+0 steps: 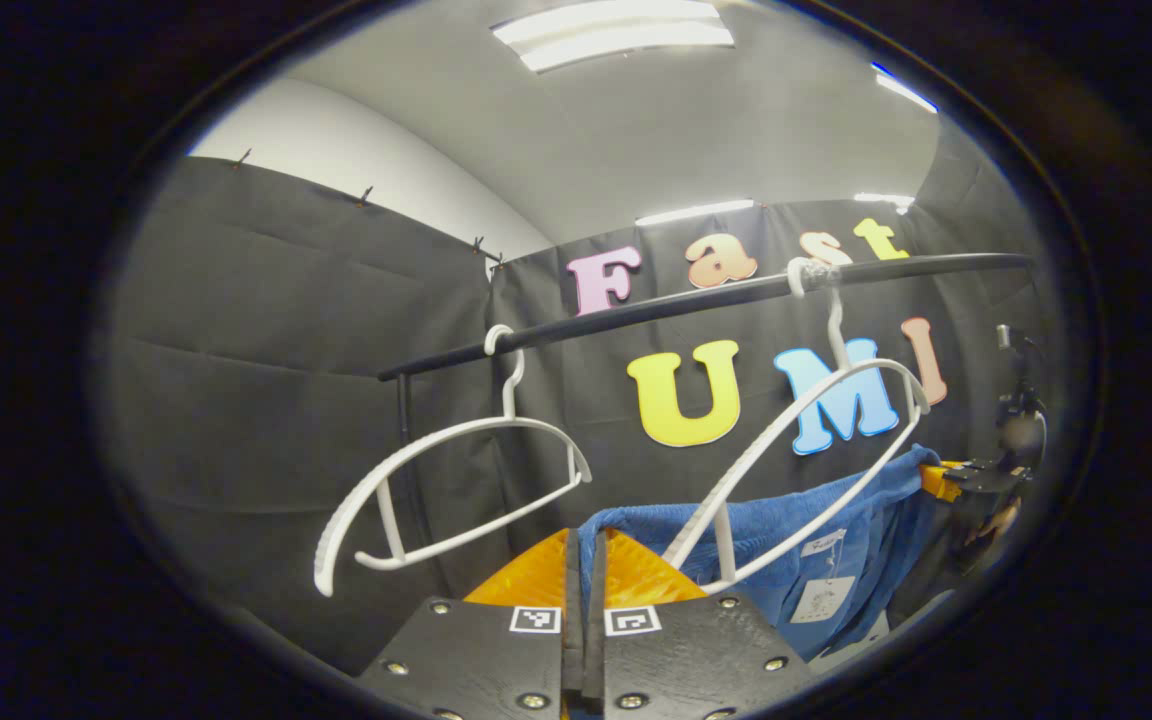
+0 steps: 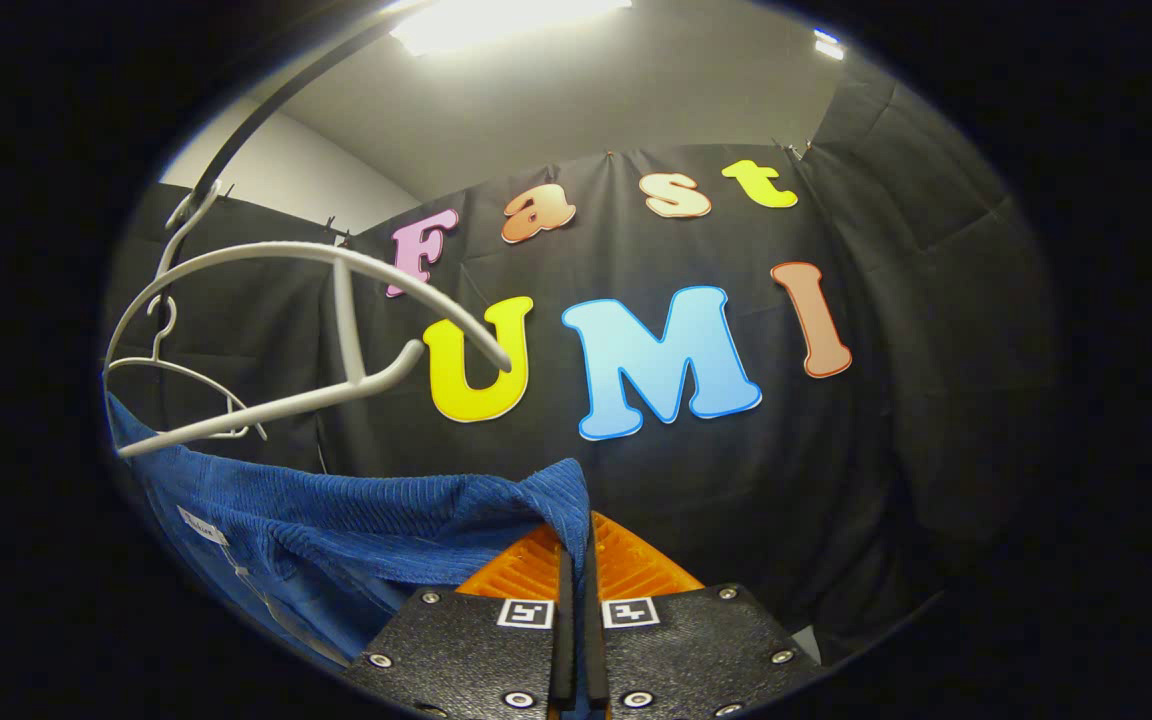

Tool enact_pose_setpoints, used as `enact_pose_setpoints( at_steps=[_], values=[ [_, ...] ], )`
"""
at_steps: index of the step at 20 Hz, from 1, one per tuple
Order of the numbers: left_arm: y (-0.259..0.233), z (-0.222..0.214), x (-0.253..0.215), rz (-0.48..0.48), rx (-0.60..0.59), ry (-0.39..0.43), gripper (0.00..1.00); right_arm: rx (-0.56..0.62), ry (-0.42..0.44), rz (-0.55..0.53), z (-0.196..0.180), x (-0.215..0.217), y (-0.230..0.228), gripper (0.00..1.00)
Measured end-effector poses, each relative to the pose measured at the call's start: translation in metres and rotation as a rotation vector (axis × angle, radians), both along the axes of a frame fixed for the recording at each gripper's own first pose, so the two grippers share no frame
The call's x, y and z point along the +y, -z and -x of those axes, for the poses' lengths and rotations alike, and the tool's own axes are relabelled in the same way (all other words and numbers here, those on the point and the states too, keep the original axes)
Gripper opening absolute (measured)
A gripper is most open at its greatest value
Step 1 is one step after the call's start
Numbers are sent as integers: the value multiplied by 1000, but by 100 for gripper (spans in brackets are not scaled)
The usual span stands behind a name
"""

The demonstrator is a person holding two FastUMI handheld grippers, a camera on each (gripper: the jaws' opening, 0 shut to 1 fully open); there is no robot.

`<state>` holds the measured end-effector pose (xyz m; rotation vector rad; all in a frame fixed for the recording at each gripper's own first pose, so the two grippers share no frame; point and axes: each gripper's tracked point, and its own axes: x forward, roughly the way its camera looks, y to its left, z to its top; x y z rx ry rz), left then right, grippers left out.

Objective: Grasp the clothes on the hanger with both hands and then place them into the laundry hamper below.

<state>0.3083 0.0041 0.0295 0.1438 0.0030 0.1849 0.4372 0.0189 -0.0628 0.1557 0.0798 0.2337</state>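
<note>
Your left gripper (image 1: 585,545) is clenched on one corner of the blue ribbed garment (image 1: 816,525), fabric pinched btwn both fingers. In the left gripper view the cloth stretches away to the right, hanging below the nearer white hanger (image 1: 816,440), w/ a paper tag (image 1: 822,598) dangling off it. At the far end you can see your other gripper (image 1: 946,482) gripping the opposite corner.

Your right gripper (image 2: 576,530) is also clamped tight on the blue garment (image 2: 356,525); the corner sits right in the pinch and the cloth runs off to the left under the white hanger (image 2: 336,320).

Both hangers sit on the black rail (image 1: 696,300). The second white hanger (image 1: 456,490), to the left in the left gripper view, is bare. The garment is taut btwn your two grippers, below the hanger's lower bar; can't tell if it touches the bar.
</note>
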Motion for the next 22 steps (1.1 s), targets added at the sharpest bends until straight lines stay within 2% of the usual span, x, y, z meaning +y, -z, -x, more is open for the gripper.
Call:
enact_pose_setpoints(
  at_steps=[12, 16, 17, 18, 19, 20, 21, 22],
  values=[
    [34, 52, 16, 47, 36, -41, 1, 44, -45, 63, 49, 13, 20, 4],
    [33, 69, 13, 81, 24, -16, 1, 44, -58, 52, 80, 19, 4, 3],
    [31, 74, 11, 90, 22, 2, 6, 35, -69, 53, 91, 23, -2, 4],
    [29, 82, 9, 92, 18, 17, 1, 24, -84, 55, 103, 28, -8, 3],
    [25, 86, 8, 91, 10, 28, 6, 10, -96, 59, 115, 32, -14, 4],
    [21, 92, 8, 91, 4, 40, 1, -4, -102, 64, 126, 34, -22, 4],
    [17, 96, 6, 93, -1, 55, 5, -13, -108, 63, 135, 36, -28, 4],
    [14, 100, 3, 96, -5, 74, 1, -17, -116, 54, 144, 40, -35, 4]
  ],
)
